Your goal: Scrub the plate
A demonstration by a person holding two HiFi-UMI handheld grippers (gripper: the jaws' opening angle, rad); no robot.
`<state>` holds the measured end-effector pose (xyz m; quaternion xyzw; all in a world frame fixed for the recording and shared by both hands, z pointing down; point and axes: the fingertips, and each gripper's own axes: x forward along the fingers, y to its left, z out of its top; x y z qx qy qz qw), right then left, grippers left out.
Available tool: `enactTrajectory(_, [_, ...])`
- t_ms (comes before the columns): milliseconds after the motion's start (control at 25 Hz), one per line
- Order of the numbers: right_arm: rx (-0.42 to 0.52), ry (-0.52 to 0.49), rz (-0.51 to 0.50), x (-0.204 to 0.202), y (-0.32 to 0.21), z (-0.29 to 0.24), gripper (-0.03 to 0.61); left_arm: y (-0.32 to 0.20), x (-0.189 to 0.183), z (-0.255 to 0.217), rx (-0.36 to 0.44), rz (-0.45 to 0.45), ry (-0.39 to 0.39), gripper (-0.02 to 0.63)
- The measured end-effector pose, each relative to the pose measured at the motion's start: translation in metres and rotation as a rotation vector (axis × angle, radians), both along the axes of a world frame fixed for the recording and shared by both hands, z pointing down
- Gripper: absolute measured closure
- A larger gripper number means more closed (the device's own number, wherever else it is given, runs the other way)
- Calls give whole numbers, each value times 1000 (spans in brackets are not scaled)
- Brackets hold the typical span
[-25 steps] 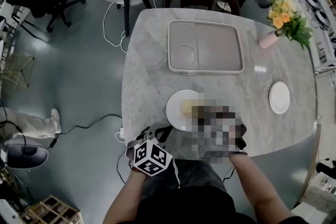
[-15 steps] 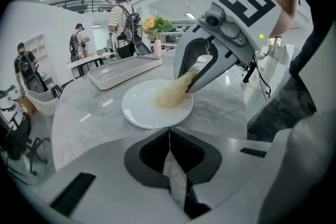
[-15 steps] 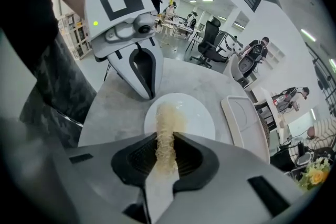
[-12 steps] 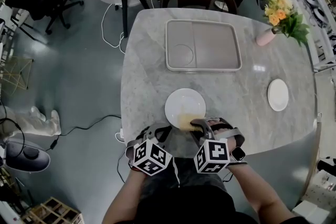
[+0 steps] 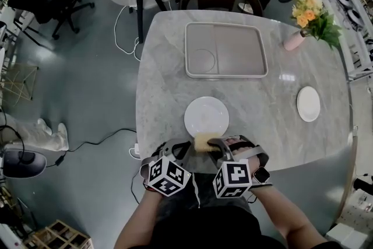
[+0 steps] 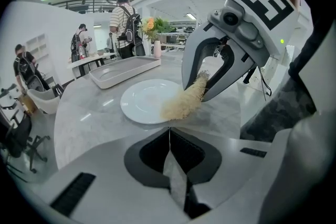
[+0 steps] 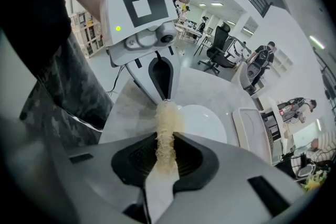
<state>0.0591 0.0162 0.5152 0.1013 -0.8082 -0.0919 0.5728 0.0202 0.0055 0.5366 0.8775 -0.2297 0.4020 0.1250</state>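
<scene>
The grey marble table (image 5: 163,84) carries a pale tray (image 5: 233,49) toward its far edge and the white plate (image 5: 206,115) near its near edge. The left gripper (image 6: 169,139) is clenched, jaws together, at the near edge. The right gripper (image 7: 165,144) is grasping a yellowish fibrous scrubber (image 5: 203,143) at the plate's near rim

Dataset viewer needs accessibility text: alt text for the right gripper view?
The right gripper is shut on a pale fibrous scrubber reaching the edge of a white plate on a marble table. The left gripper faces it, jaws closed.
</scene>
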Motion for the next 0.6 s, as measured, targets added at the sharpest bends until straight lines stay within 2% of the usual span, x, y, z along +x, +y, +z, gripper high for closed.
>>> enactTrajectory(360, [-37, -72, 70, -8, 19, -11, 499, 8, -5, -4, 7, -1, 14, 600])
enactTrajectory(480, [-44, -121, 138, -10, 24, -18, 499, 10, -7, -9, 7, -13, 36, 600])
enactTrajectory(600, [-57, -222, 265, -11, 24, -27, 499, 9, -8, -17, 0, -60, 104, 600])
